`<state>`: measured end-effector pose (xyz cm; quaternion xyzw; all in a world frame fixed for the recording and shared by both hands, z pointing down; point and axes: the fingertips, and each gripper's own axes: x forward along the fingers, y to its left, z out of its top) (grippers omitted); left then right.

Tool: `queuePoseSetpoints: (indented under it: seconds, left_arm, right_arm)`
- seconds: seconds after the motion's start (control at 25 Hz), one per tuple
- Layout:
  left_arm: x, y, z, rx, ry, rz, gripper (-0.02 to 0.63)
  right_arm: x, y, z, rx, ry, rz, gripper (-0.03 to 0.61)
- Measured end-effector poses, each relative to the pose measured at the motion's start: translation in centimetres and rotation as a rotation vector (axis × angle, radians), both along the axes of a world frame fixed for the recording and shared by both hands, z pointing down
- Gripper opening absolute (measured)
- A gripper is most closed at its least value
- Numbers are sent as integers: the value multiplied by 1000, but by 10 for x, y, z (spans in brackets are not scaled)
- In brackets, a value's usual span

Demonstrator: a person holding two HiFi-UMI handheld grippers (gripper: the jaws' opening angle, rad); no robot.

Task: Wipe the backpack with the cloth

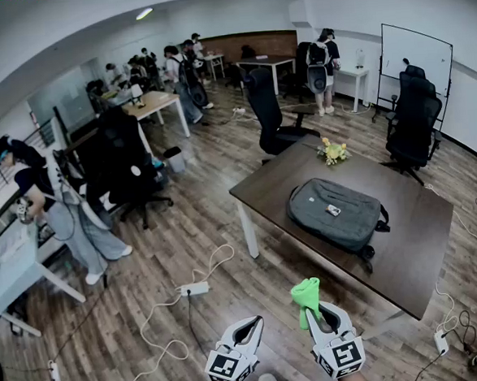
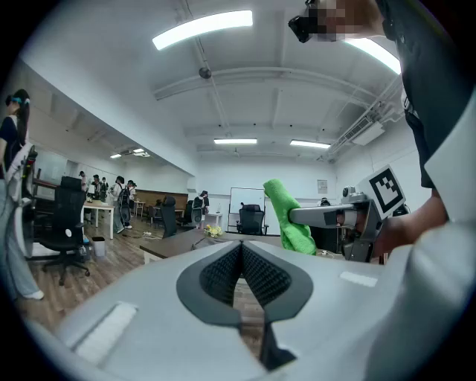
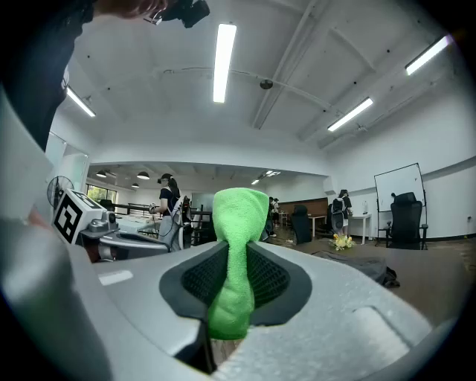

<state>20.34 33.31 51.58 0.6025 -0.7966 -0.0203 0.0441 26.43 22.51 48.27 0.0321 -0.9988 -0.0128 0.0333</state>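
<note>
The right hand-held gripper [image 1: 318,309] clamped the green cloth [image 1: 306,293]; the left hand-held gripper [image 1: 248,325] was closed on nothing. The backpack [image 1: 334,213] lay flat at the middle of the tabletop [image 1: 417,242], well apart from both. Closing in first, then pressing the cloth flat and stroking evenly, would likely wipe best.

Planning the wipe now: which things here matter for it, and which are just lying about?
For the job:
- green cloth, clamped in the right gripper
- grey backpack, flat on the brown table

Lying about:
- yellow flowers on the table
- power strip on the floor
- black office chair
- left gripper, shut, empty
</note>
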Motion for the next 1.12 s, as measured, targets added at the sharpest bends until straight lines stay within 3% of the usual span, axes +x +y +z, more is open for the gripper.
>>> queuePoseSetpoints:
  seconds: [0.36, 0.56, 0.88, 1.12]
  left_arm:
    - [5, 5, -2, 7, -4, -54, 18]
    - [2, 6, -4, 6, 2, -63, 18]
    - [-29, 12, -8, 28, -21, -42, 18]
    - [-49, 20, 9, 15, 5, -32, 18]
  right_arm:
    - [13, -2, -8, 18, -12, 12, 74]
    - [13, 2, -13, -33, -70, 14, 83]
    - [-13, 6, -27, 6, -124, 11, 83]
    - [-33, 30, -5, -51, -81, -18, 84]
